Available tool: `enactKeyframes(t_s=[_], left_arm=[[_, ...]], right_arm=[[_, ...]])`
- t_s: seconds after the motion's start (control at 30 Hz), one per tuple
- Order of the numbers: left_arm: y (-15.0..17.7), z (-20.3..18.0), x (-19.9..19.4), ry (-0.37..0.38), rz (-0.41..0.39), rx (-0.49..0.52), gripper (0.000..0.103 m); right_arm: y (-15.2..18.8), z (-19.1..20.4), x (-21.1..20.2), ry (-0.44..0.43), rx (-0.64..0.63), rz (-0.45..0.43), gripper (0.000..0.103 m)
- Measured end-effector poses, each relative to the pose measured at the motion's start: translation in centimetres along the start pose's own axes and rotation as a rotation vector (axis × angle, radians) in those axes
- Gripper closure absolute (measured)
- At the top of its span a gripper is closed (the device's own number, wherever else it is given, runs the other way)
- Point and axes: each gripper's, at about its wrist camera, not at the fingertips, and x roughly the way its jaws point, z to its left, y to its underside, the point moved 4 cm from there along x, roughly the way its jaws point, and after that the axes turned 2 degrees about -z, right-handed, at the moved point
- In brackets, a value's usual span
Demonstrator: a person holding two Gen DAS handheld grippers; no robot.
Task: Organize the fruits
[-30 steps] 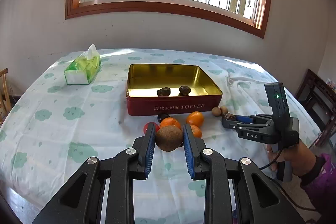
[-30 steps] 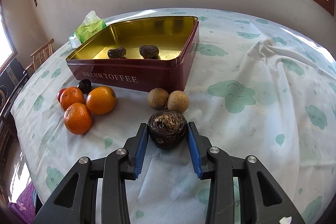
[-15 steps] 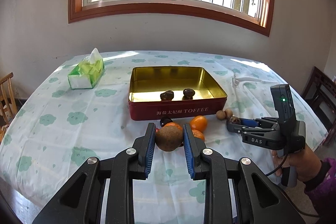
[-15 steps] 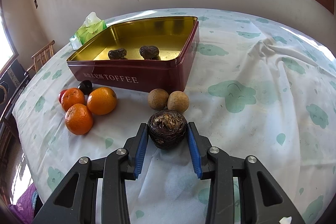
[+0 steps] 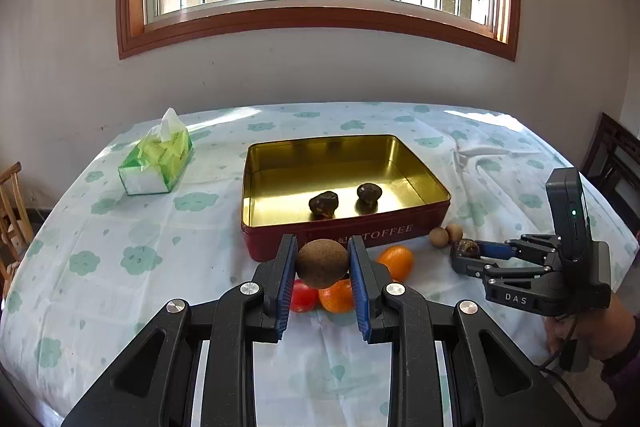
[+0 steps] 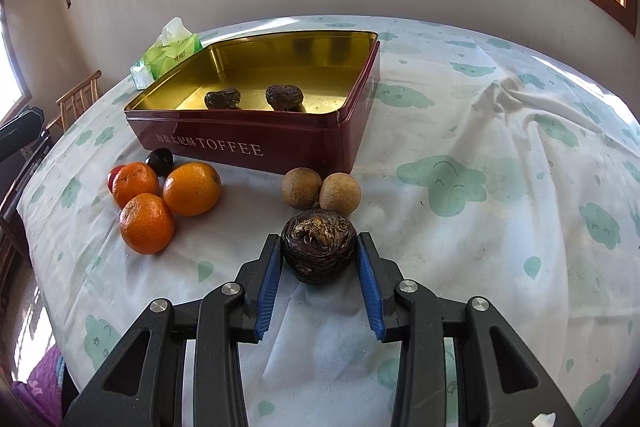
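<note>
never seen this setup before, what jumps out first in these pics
The red toffee tin sits mid-table, its gold inside holding two dark wrinkled fruits. In front of it, the left gripper clamps a round brown fruit, and the right gripper clamps a dark water chestnut beside bright oranges.

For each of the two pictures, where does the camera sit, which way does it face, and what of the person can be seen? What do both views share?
Left wrist: on the left gripper, facing across the table to the window; its fingers clamp a brown round fruit; the right gripper and the hand holding it show at right.
Right wrist: on the right gripper, looking down at the tablecloth; it grips a dark ridged fruit; no hand shows.
Shared: toffee tin, oranges, tissue pack.
</note>
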Motion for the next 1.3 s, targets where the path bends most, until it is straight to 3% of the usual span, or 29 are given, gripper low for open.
enactKeyframes(t_s=[0.43,0.73,1.07,1.3], left_arm=[[-0.5,-0.2,3.7,-0.013,0.034,0.011,0.076],[-1.1,1.2,5.3,-0.045,0.043,0.003,0.076],[-1.5,1.5,6.6,-0.061,0.052,-0.002,0.076],[-2.0,1.6,6.9,-0.068,0.050,-0.012,0.076]], right_arm=[[0.0,0.0,-0.1,0.010,-0.004,-0.004,0.069],[1.1,-1.2,-3.4,-0.071,0.147,-0.064,0.069],[-3.4,1.2,-7.8,-0.161,0.108,-0.197,0.069],[-5.1,2.2,-8.0,-0.218,0.113,-0.225,0.069]])
